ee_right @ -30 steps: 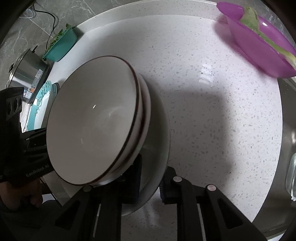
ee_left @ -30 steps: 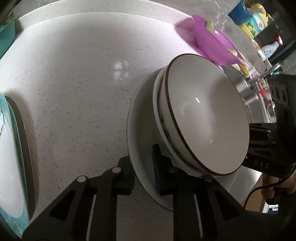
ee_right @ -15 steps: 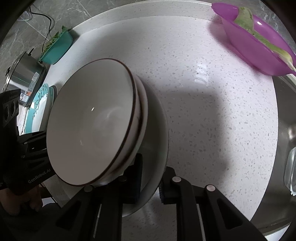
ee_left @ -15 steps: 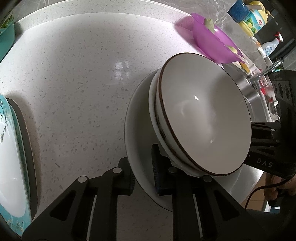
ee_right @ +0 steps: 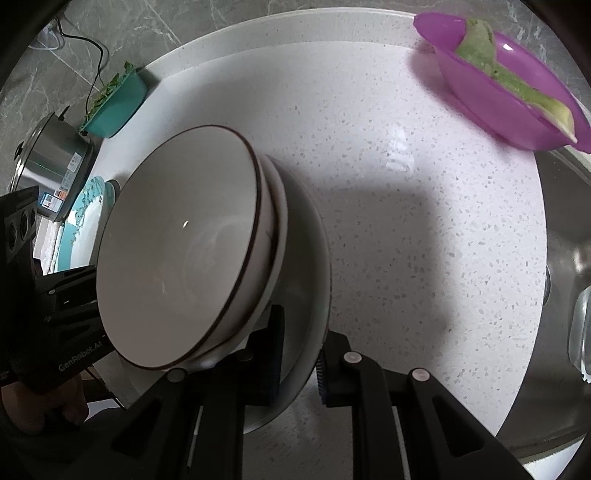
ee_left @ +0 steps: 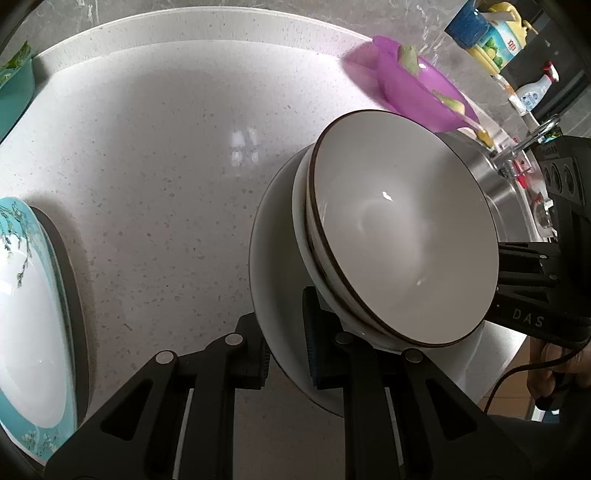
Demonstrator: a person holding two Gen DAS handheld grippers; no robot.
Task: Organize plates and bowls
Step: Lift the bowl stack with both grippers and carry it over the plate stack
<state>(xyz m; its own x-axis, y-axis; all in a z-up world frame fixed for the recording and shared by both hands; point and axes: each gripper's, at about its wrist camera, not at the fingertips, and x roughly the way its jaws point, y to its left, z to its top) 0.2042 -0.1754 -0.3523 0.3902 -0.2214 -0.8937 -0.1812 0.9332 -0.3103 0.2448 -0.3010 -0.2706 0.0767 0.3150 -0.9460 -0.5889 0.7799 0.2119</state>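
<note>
A white plate (ee_left: 273, 266) carries two nested white bowls with dark brown rims (ee_left: 402, 229). My left gripper (ee_left: 286, 343) is shut on the plate's left rim, one finger under it and one on top. My right gripper (ee_right: 301, 354) is shut on the plate's opposite rim (ee_right: 317, 266); the bowls (ee_right: 177, 266) fill the left of that view. The stack is held above the speckled white counter (ee_left: 166, 166) and tilts in both views. A teal-rimmed plate (ee_left: 33, 295) lies on the counter at the far left.
A purple bowl with green vegetable pieces (ee_right: 509, 88) sits at the back right by a steel sink (ee_right: 565, 295). A teal tub with greens (ee_right: 114, 103) and a steel pot (ee_right: 48, 158) stand at the back left. Bottles (ee_left: 495, 33) stand behind the sink.
The held stack has shifted slightly toward the back of the counter. Both grippers keep their grip on the plate rim.
</note>
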